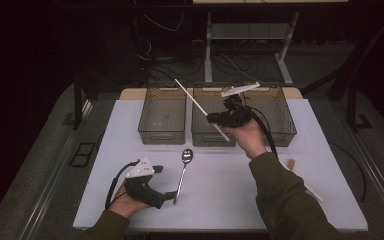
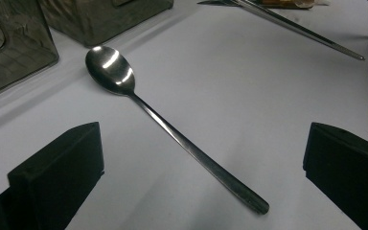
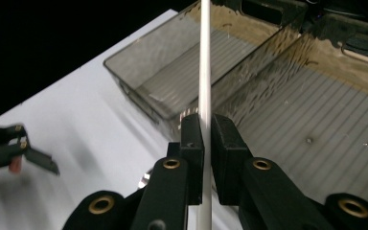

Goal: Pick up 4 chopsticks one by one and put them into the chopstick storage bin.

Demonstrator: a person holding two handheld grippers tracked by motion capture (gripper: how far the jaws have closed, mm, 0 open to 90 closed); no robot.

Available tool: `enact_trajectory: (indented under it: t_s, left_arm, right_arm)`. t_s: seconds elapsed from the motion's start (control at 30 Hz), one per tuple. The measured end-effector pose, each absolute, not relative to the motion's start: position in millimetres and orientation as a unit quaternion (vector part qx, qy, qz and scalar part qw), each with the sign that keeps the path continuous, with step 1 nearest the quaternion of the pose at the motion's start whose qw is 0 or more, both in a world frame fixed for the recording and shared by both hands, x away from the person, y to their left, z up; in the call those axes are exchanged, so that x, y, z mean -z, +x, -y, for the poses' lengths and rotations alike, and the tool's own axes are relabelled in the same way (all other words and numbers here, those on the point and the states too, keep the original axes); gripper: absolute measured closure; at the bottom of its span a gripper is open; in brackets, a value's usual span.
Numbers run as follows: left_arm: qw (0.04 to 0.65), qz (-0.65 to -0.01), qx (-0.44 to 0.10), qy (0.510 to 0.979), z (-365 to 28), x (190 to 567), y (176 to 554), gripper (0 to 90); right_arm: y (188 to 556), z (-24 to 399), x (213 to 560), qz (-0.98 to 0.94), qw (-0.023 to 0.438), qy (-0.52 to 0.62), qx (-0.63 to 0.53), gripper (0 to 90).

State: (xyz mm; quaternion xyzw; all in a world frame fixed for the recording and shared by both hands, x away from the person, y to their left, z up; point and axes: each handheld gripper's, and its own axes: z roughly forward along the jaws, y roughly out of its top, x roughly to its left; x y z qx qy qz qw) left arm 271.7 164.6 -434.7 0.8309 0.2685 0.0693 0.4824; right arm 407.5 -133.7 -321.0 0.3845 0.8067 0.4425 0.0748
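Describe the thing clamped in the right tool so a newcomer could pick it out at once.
Find the three mesh bins along the white table's far edge. Above the middle one, the right tool grips a white chopstick: thin, pale and airborne, unlike the steel spoon lying flat.

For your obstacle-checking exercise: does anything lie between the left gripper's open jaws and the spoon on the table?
Nothing visible does. The spoon lies alone on the white table, its handle end pointing between the open jaws of the left gripper.

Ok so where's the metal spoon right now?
In the high view the metal spoon lies flat on the white table, left of centre, its bowl toward the middle bin and its handle end beside the left gripper.
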Motion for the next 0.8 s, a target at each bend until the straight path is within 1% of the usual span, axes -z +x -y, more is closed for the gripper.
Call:
enact_trajectory:
  t_s: [0.4, 0.63, 0.8]
  left_arm:
    - [0.486, -0.262, -0.072, 0.831, -165.4, 433.7, 272.4, 0.0]
    - [0.487, -0.261, -0.071, 0.831, -166.1, 432.9, 272.3, 0.0]
    - [0.49, -0.263, -0.071, 0.828, -165.7, 433.3, 272.2, 0.0]
  right_arm:
    - [436.5, 99.4, 314.0, -0.8, 0.09, 0.395, -0.442, 84.5]
    - [454.9, 79.0, 317.4, -0.794, 0.096, 0.405, -0.442, 84.5]
    - [465.6, 58.5, 326.4, -0.797, 0.097, 0.409, -0.433, 84.5]
